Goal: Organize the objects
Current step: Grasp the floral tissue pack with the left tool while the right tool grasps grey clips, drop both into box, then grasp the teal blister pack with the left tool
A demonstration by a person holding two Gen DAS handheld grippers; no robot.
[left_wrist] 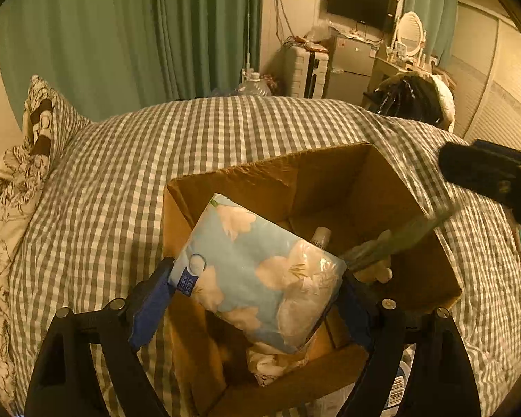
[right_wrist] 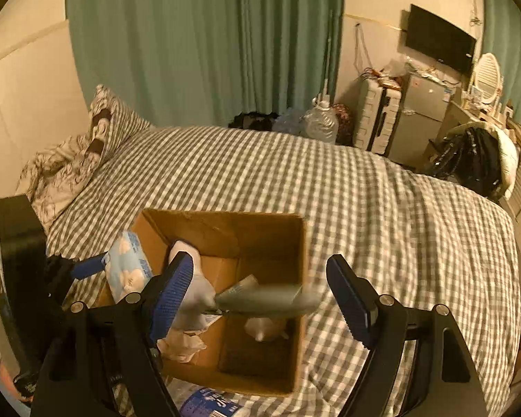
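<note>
Left gripper (left_wrist: 257, 299) clamping pale-blue floral tissue pack (left_wrist: 257, 271), over cardboard box (left_wrist: 330, 180)

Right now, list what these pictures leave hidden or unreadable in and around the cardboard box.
- Green tube-like item: motion-blurred in both views, so what it is cannot be told.
- Cardboard box floor: left wrist view, mostly covered by the tissue pack held in the left claw.
- Blue printed package: right wrist view, cut by the bottom edge, text unreadable.
- White bottle: label too small to read.
</note>
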